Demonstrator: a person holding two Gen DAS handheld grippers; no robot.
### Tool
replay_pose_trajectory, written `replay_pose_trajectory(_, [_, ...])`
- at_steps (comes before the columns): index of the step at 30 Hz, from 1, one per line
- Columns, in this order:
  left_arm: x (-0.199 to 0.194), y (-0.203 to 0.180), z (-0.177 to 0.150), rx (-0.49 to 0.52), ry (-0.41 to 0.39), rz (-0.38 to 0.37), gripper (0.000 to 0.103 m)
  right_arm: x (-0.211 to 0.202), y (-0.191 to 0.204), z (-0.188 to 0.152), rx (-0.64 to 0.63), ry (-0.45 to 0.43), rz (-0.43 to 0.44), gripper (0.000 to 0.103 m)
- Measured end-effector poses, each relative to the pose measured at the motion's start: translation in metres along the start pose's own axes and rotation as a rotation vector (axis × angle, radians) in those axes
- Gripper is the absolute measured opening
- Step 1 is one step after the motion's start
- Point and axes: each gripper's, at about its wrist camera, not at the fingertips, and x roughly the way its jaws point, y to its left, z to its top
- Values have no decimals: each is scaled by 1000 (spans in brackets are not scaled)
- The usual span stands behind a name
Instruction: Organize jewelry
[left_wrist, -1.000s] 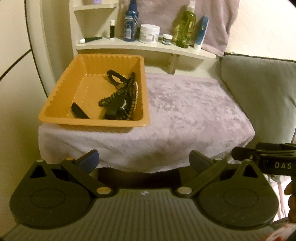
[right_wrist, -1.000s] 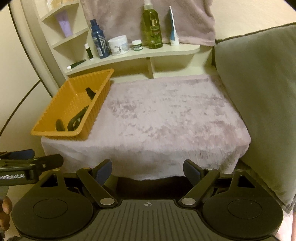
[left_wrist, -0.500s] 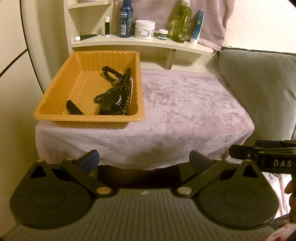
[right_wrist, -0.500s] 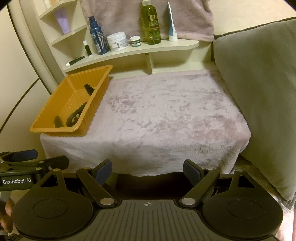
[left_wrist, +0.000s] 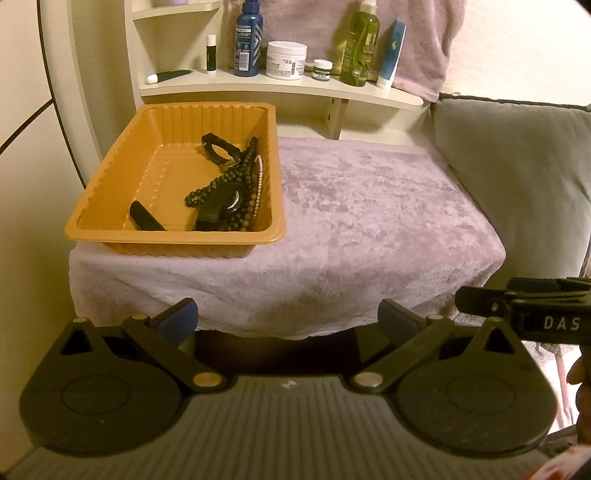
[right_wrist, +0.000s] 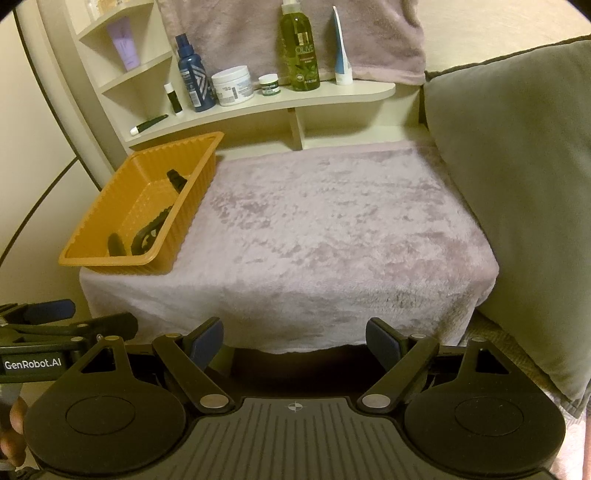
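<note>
Both sets of jaws stand wide apart with nothing between them: the left gripper (left_wrist: 288, 317) and the right gripper (right_wrist: 294, 338) hang side by side just short of the near edge of the surface, touching nothing.

Surface and room, left to right. A cream wall with a dark curved line stands at far left. Next comes a cream corner shelf unit (left_wrist: 280, 88); its long shelf carries a lying tube, a small stick, a blue spray bottle (left_wrist: 248, 40), a white cream jar (left_wrist: 287, 60), a small jar, a green olive bottle (right_wrist: 299, 55) and a blue-and-white tube. A mauve towel hangs behind them. Below, a plush lilac cloth (right_wrist: 332, 236) covers a low table and drapes over its front edge. A grey cushion (right_wrist: 517, 192) presses against the table's right side.

Hidden or unclear. Upper shelves are cut off at the frame top. Jar labels are too small to read. From the right wrist view the tray's near wall hides most of its contents. A fingertip shows at each outer frame edge, otherwise the person is out of view.

Task items. An orange ribbed plastic tray (left_wrist: 110, 162) sits on the cloth's left rear part. Inside, tangled along its right wall, lie a dark beaded necklace (left_wrist: 221, 184), a thin pale bead strand, and a black watch (left_wrist: 223, 205) with its strap. A separate short black piece (left_wrist: 146, 220) lies near the front wall; its kind cannot be told.
</note>
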Motion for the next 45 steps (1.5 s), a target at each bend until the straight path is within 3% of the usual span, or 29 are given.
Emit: replay_pose_trajectory(45, [-2,0,2,0,-10,-2,103,-2,1,3,-5,-8,-4,84])
